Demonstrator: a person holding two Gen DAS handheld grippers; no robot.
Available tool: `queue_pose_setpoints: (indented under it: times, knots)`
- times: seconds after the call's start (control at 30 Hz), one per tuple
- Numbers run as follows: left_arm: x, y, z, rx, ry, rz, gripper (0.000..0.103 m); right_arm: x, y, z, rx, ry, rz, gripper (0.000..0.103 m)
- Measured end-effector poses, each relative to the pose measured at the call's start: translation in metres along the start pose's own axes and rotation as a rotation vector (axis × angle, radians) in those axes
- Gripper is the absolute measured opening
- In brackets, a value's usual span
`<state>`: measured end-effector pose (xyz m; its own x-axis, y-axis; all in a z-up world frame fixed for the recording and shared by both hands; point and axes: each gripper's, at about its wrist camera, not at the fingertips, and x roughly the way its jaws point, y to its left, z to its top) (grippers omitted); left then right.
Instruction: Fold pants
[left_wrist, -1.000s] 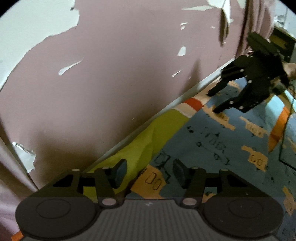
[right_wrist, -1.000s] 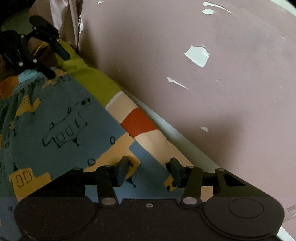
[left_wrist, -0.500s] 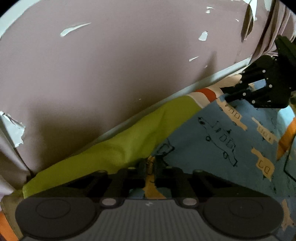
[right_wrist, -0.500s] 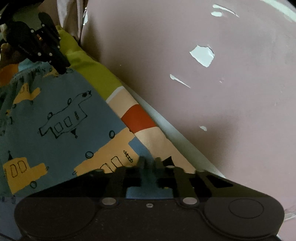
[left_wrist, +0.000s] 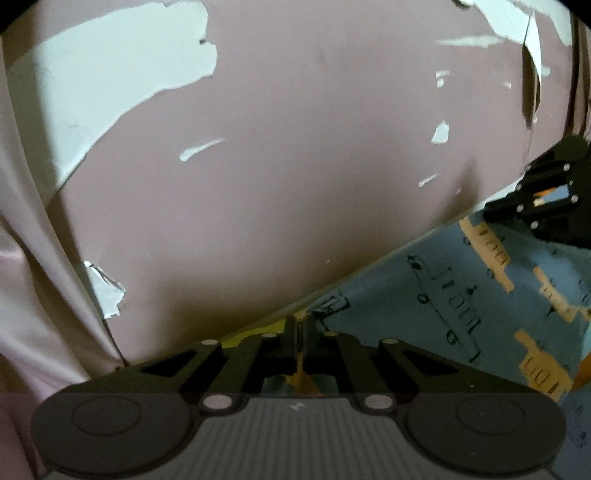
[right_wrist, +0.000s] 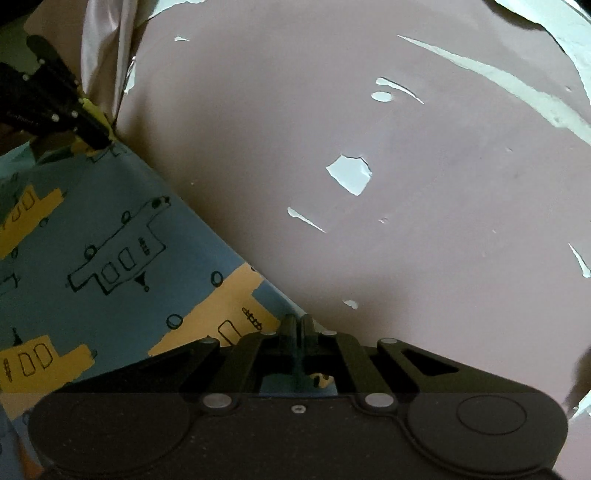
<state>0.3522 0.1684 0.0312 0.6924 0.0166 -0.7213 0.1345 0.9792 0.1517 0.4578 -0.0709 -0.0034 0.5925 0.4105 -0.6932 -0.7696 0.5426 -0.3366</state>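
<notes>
The pants are blue cloth printed with orange vehicles and line-drawn planes, spread flat up to the wall. My left gripper is shut on their far edge, and orange-printed cloth shows pinched between its fingers. In the right wrist view the pants fill the left half. There my right gripper is shut on the same edge further along. Each gripper also shows in the other's view: the right gripper at the far right, the left gripper at the upper left, both with their tips on the cloth edge.
A pink wall with peeling paint rises directly behind the cloth edge. A pale curtain hangs at the left. A sliver of yellow-green sheet shows under the pants by the left gripper.
Both grippers went from open to shut on the pants' far edge. The edge has since been drawn towards the wall, covering most of the yellow-green and red-striped cloth beneath.
</notes>
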Motion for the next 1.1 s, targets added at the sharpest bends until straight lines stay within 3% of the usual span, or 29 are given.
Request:
queue_pose_setpoints:
  times: [0.23,0.47,0.7,0.9,1.1]
  knots:
    - [0.004,-0.010,-0.005,0.026,-0.005,0.014,0.002,0.000,0.010,-0.002,0.007,-0.021,-0.023,0.000]
    - [-0.005,-0.015,-0.009,0.031,-0.046,-0.005,0.002,-0.030,0.010,-0.012,0.006,-0.092,-0.059,0.000]
    - [-0.038,-0.017,-0.021,0.056,-0.120,0.003,0.002,-0.065,0.022,-0.019,-0.030,-0.139,-0.082,0.000]
    - [-0.059,-0.033,-0.036,0.162,-0.157,0.013,0.002,-0.086,0.034,-0.023,-0.071,-0.150,-0.101,0.000]
    - [-0.083,-0.047,-0.054,0.197,-0.214,0.040,0.002,-0.115,0.052,-0.030,-0.119,-0.172,-0.101,0.000]
